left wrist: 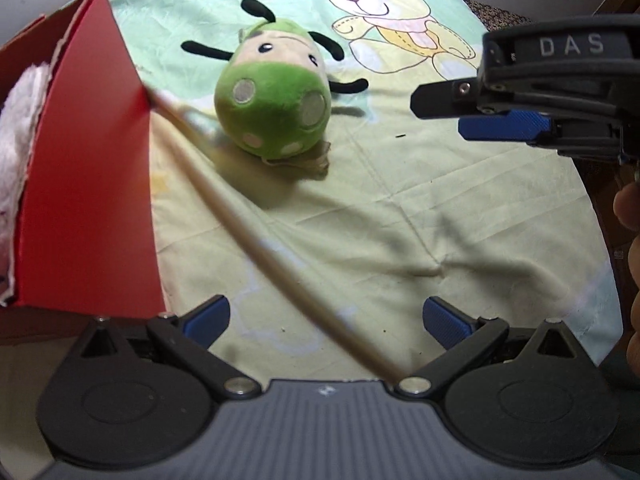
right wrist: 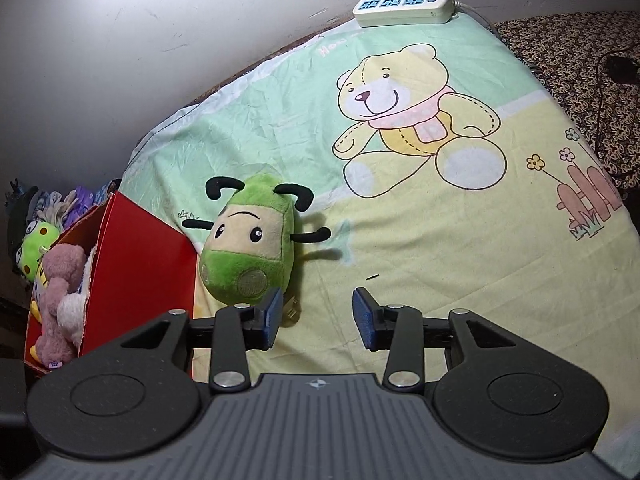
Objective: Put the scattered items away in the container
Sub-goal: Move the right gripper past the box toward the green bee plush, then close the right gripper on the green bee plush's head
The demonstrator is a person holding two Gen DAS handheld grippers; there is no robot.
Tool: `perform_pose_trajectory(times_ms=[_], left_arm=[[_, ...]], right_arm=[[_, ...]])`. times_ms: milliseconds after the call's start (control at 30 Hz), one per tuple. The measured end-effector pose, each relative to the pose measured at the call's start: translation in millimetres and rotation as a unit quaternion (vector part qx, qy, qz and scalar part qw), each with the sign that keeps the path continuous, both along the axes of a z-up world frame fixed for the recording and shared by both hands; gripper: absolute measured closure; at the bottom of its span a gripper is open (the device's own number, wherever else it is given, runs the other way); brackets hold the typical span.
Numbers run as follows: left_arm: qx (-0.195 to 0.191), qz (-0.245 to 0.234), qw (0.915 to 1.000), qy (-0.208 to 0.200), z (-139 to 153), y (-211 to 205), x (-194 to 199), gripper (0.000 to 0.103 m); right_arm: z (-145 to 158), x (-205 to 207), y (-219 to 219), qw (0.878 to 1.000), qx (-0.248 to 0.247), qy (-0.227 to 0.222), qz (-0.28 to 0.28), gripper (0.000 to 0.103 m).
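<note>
Reaching for the last loose toy

Both grippers, left gripper (left wrist: 326,316) and right gripper (right wrist: 314,318), stood apart and empty; the green plush (right wrist: 248,248) beside the red box (right wrist: 136,264) needed clamping next.

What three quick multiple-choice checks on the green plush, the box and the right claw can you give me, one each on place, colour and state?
1. Where does the green plush toy lie?
A. inside the box
B. on the bedsheet beside the box
C. on the power strip

2. What colour is the box?
A. blue
B. white
C. red

3. How does the right claw stand?
A. open, nothing between its pads
B. shut on the plush
C. shut on the box flap

Answers:
1 B: the plush rests on the bedsheet right next to the box wall.
2 C: its outer wall is plainly red in both views.
3 A: bare sheet shows between the two blue pads, and the plush sits beyond the left one.
</note>
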State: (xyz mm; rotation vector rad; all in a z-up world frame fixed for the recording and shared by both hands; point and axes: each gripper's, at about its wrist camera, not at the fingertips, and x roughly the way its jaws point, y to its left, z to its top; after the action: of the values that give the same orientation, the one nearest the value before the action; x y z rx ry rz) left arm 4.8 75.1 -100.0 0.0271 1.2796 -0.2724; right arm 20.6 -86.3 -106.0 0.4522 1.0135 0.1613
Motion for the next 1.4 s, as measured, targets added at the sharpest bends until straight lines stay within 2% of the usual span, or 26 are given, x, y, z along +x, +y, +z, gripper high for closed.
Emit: perform_pose_trajectory(times_ms=[67,167,267,467,567,667,800,1033,1067,1133,1233,1400], left_arm=[[-0.003,-0.010,0.9999,0.000,-1,-5,2,0.000],[0.005,-0.019,0.9996,-0.021,2,-13,9,0.000],[0.007,-0.002,0.9988,-0.048,5,-15,24,0.000],[0.050,0.023,0.9945,-0.090,-2,-18,53,0.000],[0.063,0.028,0.9916,-0.109,-5,-15,63,0.000],[0.066,0.032,0.9911,-0.111,-10,-12,73,0.000],[0.066,0.029,0.9907,-0.115,-16,-12,84,0.000],[0.066,0.034,0.9909,-0.112,-25,-10,99,0.001],[0.066,0.036,0.9908,-0.112,-27,-8,101,0.002],[0.075,0.041,0.9900,-0.113,-29,-7,101,0.011],[0.074,0.046,0.9901,-0.110,-30,-2,103,0.016],[0.072,0.051,0.9900,-0.110,-26,0,101,0.024]], right_arm=[[-4,7,-5,1.000,0.011,0.006,0.005,0.062],[-7,20,-13,0.999,0.030,0.017,0.012,0.062],[-5,34,-15,0.999,0.032,0.016,0.028,0.059],[-2,64,-6,0.995,0.039,0.006,0.087,0.055],[-11,77,-2,0.993,0.057,0.017,0.100,0.054],[-20,86,1,0.990,0.096,0.029,0.104,0.054],[-28,96,8,0.988,0.109,0.034,0.106,0.052],[-40,108,20,0.982,0.134,0.046,0.123,0.042],[-42,109,21,0.982,0.137,0.047,0.124,0.042],[-46,112,22,0.979,0.151,0.052,0.124,0.042],[-52,114,22,0.976,0.174,0.063,0.117,0.042],[-48,110,22,0.976,0.168,0.056,0.124,0.047]])
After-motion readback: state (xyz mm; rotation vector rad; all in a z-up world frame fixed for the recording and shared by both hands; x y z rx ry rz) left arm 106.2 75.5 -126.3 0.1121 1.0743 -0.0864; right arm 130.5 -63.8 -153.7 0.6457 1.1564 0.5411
